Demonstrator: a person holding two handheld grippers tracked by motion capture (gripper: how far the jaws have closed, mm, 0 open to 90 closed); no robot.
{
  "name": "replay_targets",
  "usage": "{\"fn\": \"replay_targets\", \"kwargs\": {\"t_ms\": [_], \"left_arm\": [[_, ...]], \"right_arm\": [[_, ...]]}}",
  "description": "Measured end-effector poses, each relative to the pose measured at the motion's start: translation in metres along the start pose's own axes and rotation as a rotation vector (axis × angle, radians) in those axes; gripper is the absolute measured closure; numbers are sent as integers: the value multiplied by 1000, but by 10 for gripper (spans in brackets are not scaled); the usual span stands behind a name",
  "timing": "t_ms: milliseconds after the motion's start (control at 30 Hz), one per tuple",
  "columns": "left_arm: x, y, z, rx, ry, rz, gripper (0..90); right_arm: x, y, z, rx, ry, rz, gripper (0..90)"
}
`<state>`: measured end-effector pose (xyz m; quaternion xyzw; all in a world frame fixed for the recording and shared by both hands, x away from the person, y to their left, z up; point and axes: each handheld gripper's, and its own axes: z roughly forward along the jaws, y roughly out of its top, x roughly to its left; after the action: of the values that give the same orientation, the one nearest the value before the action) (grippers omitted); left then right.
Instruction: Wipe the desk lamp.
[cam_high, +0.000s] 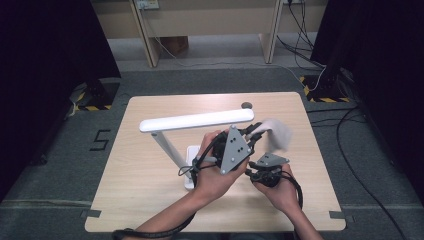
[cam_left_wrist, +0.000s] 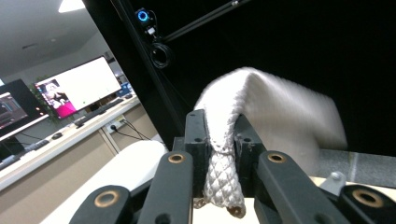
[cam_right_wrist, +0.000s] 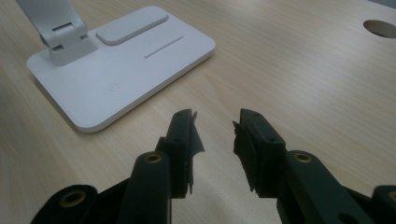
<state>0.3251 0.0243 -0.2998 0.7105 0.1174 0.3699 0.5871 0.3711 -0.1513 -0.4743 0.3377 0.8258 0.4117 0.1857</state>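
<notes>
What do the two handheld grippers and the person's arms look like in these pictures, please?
Each gripper is black with a grey three-cornered plate on top: the left gripper and the right gripper. Up close, the jaws are black linked bars with brass-coloured pivot rings and ridged black pads. A black cable trails along the left forearm, another past the right wrist. Both forearms are bare, with no sleeves in sight.

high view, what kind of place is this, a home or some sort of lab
Most likely a lab or recording workspace, not a home: hazard-striped stand feet flank the wooden table, loose cables trail over grey carpet, and the left gripper view catches lit monitors on a long desk.
</notes>
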Motion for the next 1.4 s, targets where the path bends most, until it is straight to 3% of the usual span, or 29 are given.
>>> {"fn": "replay_targets", "kwargs": {"t_ms": [267,567,733,933,1133,1400], "left_arm": [[-6,-10,-23,23,-31,21,800],[-2,-39,-74,73,-22,24,797],[7,-57,-106,102,20,6,796],[14,-75,-141,128,65,14,797],[25,-94,-175,169,141,-14,797],[45,-113,-205,209,245,-54,796]], "right_arm": [[4,-3,4,10,10,-4,659],[11,-4,13,26,35,-25,661],[16,-2,21,30,46,-33,664],[22,4,29,30,58,-52,670],[27,10,36,30,70,-64,699],[41,24,50,31,98,-102,777]]}}
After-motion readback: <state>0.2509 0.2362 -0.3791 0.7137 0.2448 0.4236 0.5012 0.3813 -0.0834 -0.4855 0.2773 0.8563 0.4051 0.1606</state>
